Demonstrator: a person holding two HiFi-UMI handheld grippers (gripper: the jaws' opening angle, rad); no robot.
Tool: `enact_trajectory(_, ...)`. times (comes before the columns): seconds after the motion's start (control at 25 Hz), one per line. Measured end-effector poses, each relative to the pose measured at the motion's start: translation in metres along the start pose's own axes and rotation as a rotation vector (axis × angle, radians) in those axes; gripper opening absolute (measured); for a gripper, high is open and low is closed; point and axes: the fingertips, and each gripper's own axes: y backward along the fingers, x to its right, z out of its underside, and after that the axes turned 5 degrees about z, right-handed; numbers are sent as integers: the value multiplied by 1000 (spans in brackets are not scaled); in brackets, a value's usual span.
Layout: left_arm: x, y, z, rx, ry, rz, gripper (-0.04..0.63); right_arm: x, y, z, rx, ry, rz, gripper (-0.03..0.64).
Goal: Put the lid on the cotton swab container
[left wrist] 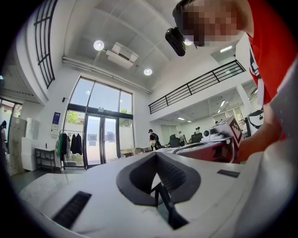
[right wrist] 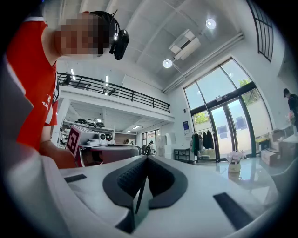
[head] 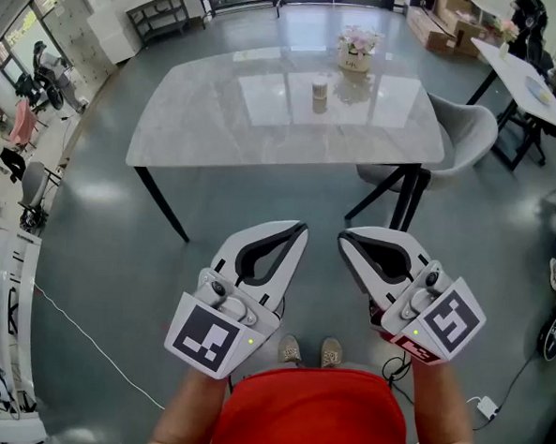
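Observation:
The cotton swab container (head: 320, 91) is a small pale cylinder standing near the middle of the grey marble table (head: 200, 118), far ahead of me. It is too small here to tell its lid apart. My left gripper (head: 301, 229) and right gripper (head: 345, 235) hang side by side in front of my body, well short of the table, tips pointing toward it. Both are shut with nothing between the jaws. In the left gripper view the left gripper (left wrist: 156, 155) shows its jaws closed; the right gripper view shows the right gripper (right wrist: 146, 158) the same.
A small pot of pink flowers (head: 356, 50) stands at the table's far edge, behind the container. A grey chair (head: 471, 134) sits at the table's right end. A white side table (head: 526, 77) and cardboard boxes (head: 440, 25) stand at the back right. Racks line the left wall.

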Motion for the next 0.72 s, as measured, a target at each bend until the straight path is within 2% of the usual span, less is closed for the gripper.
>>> enact_trajectory(0.44, 1, -4, -3, 7, 3, 5, 17, 5, 2, -3, 1, 2, 11, 8)
enact_trajectory(0.72, 1, -5, -7, 20, -4, -11, 17, 16, 13, -5, 39, -58, 35, 13)
